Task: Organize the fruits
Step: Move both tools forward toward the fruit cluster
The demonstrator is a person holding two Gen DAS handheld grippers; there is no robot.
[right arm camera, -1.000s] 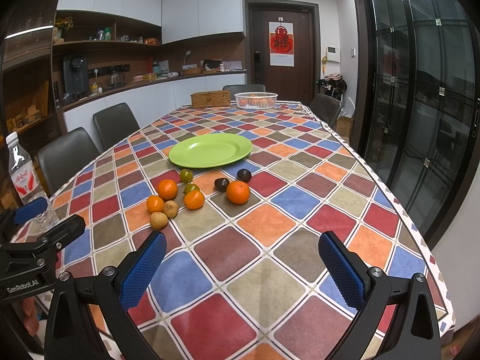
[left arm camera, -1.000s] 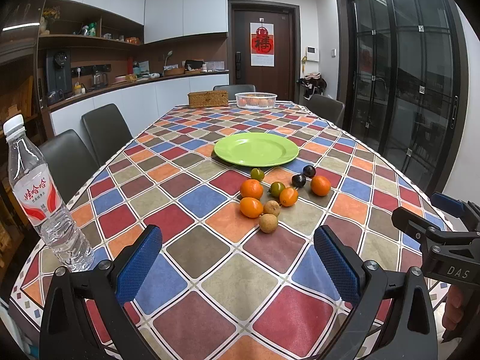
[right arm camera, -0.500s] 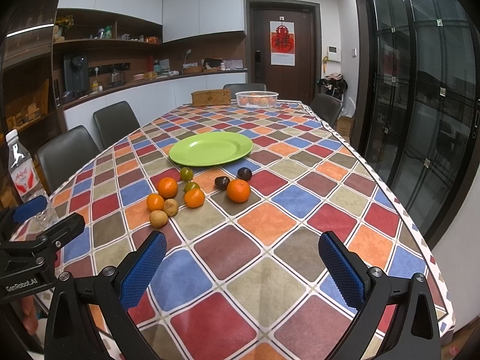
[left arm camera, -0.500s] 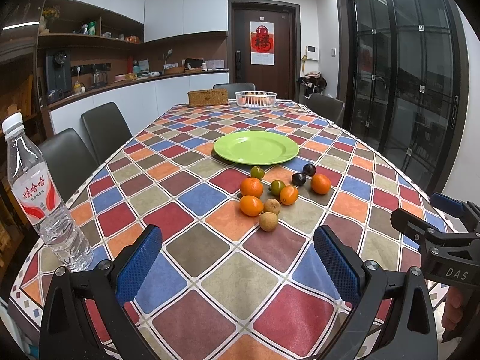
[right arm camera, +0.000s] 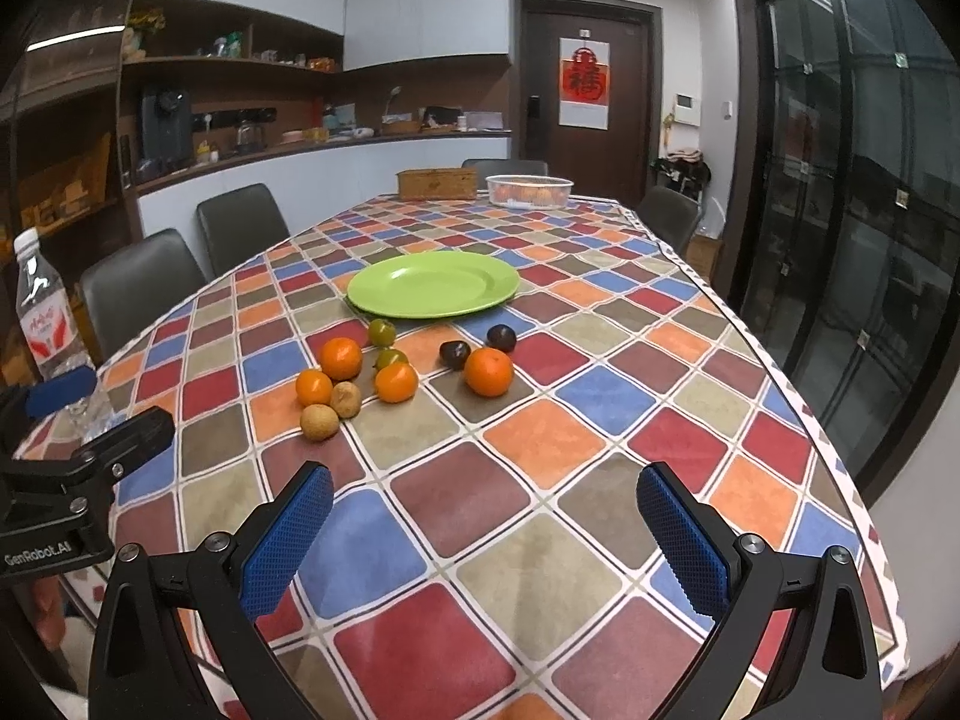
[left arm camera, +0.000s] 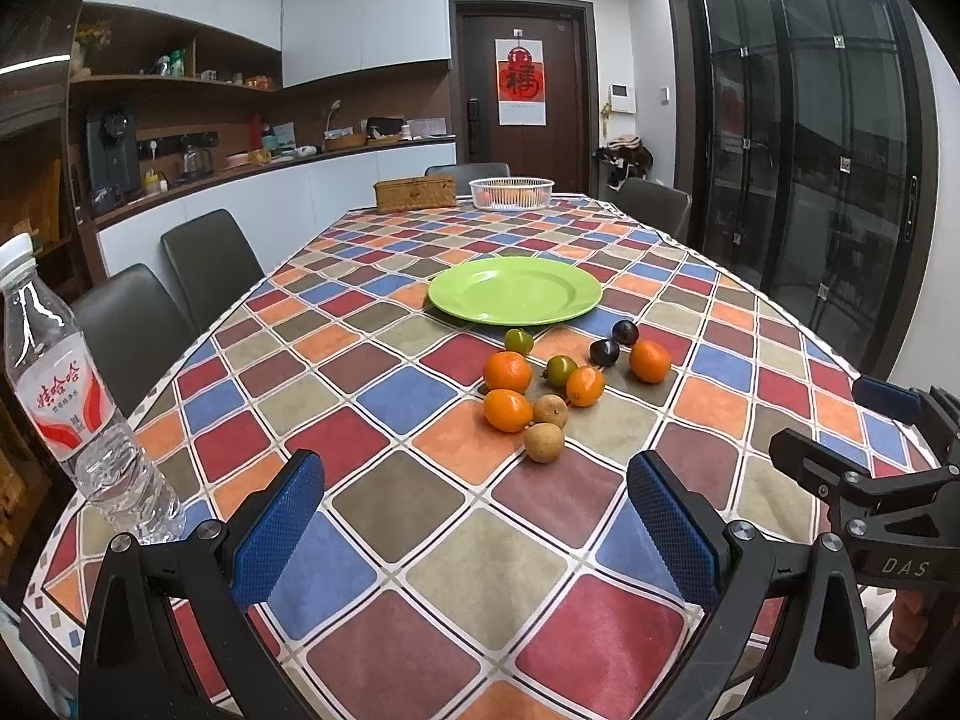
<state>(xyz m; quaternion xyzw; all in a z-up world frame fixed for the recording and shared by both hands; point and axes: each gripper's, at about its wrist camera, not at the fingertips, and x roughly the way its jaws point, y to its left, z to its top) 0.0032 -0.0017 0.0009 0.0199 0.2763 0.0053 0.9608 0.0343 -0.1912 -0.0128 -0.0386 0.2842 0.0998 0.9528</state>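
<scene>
An empty green plate (left arm camera: 515, 289) (right arm camera: 433, 284) lies mid-table on the checked cloth. Just in front of it sits a loose cluster of small fruit: several oranges (left arm camera: 507, 371) (right arm camera: 488, 371), two green ones (left arm camera: 518, 341) (right arm camera: 381, 332), two dark plums (left arm camera: 603, 352) (right arm camera: 454, 353) and two brown ones (left arm camera: 543, 442) (right arm camera: 319, 422). My left gripper (left arm camera: 477, 525) hovers open over the table's near end, short of the fruit. Beside it, my right gripper (right arm camera: 483, 531) is open too, with nothing between its blue pads (right arm camera: 681, 540).
A water bottle (left arm camera: 66, 402) (right arm camera: 51, 324) stands at the near left corner. At the far end are a wicker box (left arm camera: 415, 191) and a white basket (left arm camera: 511, 192) holding fruit. Dark chairs (left arm camera: 207, 267) line the left side; glass doors stand right.
Both grippers have crept slightly forward toward the fruit. Nothing on the table has moved, and both stay open.
</scene>
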